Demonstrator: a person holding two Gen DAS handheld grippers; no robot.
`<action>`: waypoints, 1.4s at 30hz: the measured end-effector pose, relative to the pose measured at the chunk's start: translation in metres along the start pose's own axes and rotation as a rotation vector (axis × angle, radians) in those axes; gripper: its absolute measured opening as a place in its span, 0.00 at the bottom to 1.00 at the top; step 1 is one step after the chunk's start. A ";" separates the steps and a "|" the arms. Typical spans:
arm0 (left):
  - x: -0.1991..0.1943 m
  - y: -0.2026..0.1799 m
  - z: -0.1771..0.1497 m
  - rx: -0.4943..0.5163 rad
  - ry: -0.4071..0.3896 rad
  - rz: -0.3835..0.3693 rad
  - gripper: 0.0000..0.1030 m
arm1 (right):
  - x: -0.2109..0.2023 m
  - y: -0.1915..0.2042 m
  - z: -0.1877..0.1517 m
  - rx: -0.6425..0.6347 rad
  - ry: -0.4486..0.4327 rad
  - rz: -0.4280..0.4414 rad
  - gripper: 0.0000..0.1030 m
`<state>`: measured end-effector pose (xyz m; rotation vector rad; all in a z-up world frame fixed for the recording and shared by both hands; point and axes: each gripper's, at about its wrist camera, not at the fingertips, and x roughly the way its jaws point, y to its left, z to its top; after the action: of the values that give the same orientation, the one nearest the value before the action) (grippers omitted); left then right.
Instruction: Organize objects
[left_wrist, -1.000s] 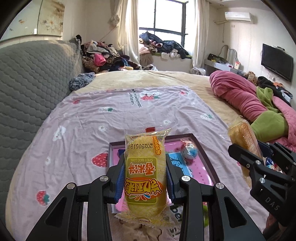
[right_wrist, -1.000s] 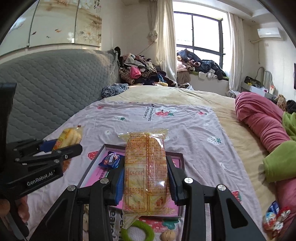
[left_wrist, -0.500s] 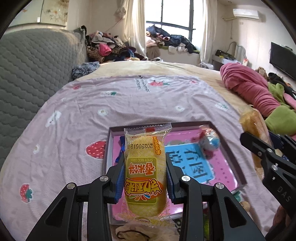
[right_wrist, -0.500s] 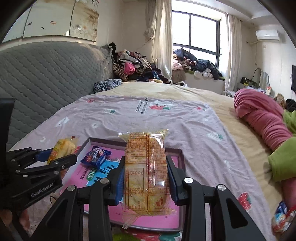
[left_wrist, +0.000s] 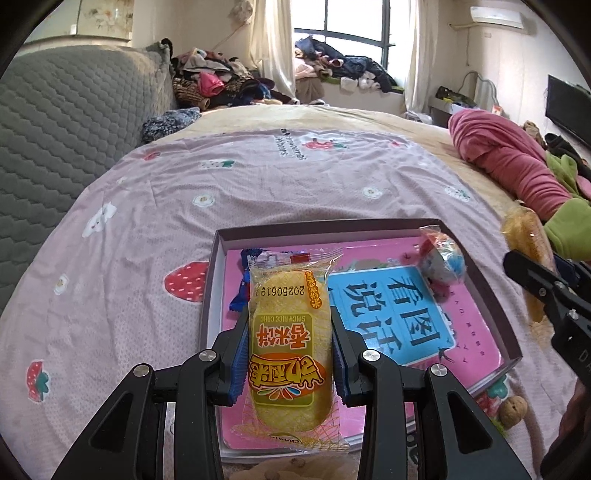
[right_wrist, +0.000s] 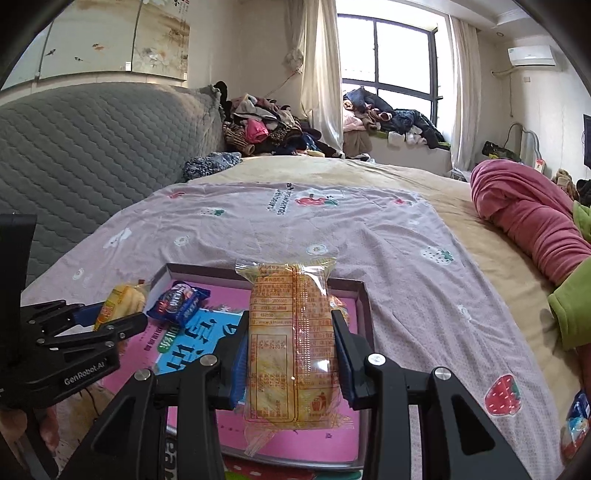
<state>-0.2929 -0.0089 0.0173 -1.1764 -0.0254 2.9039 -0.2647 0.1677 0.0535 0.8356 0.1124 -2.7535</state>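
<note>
Both grippers were over the shallow box (left_wrist: 495, 295) on the bed: left gripper (left_wrist: 288, 350) jaws pinching a yellow rice cake packet (left_wrist: 288, 332), right gripper (right_wrist: 291, 354) jaws pinching another packet (right_wrist: 291, 343). Slippery wrappers could've slid out, or landed on the snacks (right_wrist: 181, 302) already inside.
</note>
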 end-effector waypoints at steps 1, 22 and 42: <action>0.002 0.001 0.000 -0.006 0.004 -0.004 0.37 | 0.001 -0.002 -0.001 0.004 0.002 -0.011 0.39; 0.034 0.010 -0.008 -0.034 0.082 -0.014 0.37 | 0.037 -0.010 -0.019 -0.003 0.123 -0.047 0.39; 0.056 0.020 -0.017 -0.068 0.189 -0.011 0.37 | 0.065 -0.016 -0.034 -0.017 0.244 -0.080 0.39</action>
<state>-0.3216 -0.0282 -0.0344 -1.4508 -0.1297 2.7894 -0.3032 0.1733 -0.0108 1.1834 0.2195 -2.7073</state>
